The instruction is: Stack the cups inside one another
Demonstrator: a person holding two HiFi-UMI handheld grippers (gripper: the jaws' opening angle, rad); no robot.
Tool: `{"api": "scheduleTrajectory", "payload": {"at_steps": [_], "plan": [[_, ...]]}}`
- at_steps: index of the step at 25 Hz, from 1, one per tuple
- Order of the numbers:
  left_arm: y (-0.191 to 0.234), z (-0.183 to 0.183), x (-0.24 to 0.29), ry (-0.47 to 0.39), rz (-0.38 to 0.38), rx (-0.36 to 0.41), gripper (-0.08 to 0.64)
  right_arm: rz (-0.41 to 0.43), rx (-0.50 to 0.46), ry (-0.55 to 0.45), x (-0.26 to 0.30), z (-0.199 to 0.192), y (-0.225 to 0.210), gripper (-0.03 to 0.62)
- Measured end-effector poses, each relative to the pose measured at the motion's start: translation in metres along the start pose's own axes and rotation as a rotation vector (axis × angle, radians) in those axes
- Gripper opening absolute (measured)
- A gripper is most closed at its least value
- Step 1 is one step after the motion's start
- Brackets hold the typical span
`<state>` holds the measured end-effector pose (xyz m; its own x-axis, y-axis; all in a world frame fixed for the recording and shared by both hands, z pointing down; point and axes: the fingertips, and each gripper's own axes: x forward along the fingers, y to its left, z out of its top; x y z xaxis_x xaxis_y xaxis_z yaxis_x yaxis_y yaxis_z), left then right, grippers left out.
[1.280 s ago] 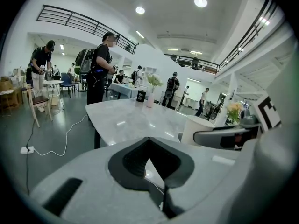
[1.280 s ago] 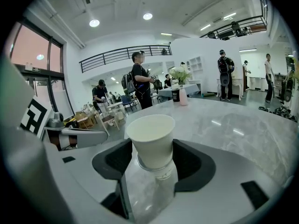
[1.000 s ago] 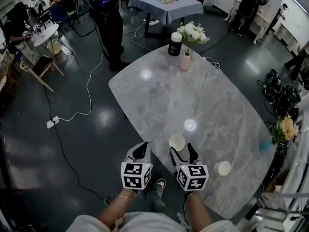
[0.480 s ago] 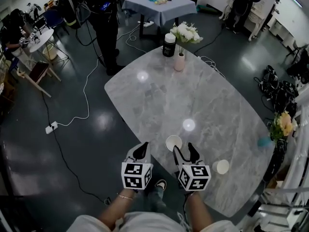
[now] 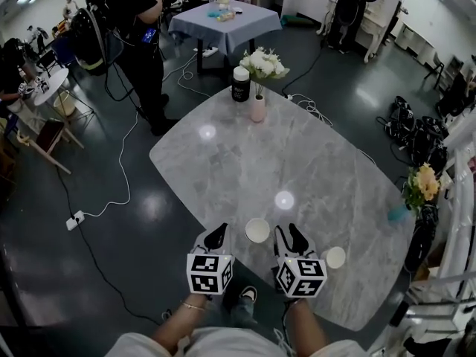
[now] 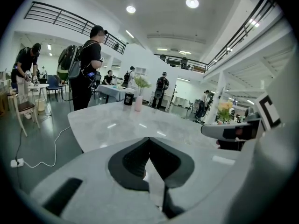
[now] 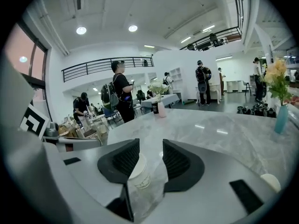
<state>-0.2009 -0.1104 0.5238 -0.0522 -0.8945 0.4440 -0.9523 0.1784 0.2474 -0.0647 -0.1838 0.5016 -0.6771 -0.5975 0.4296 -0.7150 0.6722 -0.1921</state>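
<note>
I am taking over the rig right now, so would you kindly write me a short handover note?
Left gripper: shut, empty.
Right gripper: jaws apart, just been closing; a white paper cup stands between them beside one pad, not yet gripped.
Second white paper cup: on the grey marble table, to that gripper's right.
Done: nothing stacked.
Left: grip one cup, set it inside the other.

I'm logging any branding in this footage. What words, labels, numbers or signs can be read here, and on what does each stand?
No text here can be read.
paper cup: a faint print low on its side, too blurred to read.
dark jar: whether it bears a label cannot be told at this size.
left marker cube and right marker cube: black-and-white square patterns only, no letters or numbers.
</note>
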Motion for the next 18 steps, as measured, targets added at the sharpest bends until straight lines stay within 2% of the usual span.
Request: {"api": "scheduleTrajectory", "payload": {"at_steps": [5,7,18], "plan": [[-0.014,0.023,0.011,-0.02,-0.058,0.04,-0.005,-0.109,0.039,-0.052,-0.015,0.019,-0.029,0.056],[-0.018,0.035,0.017,-0.03,-0.081,0.059,-0.005,-0.151,0.053,-0.069,-0.021,0.026,-0.04,0.035],[-0.04,0.081,0.037,-0.09,-0.199,0.149,-0.005,-0.292,0.064,-0.144,-0.049,0.053,-0.069,0.015]]}}
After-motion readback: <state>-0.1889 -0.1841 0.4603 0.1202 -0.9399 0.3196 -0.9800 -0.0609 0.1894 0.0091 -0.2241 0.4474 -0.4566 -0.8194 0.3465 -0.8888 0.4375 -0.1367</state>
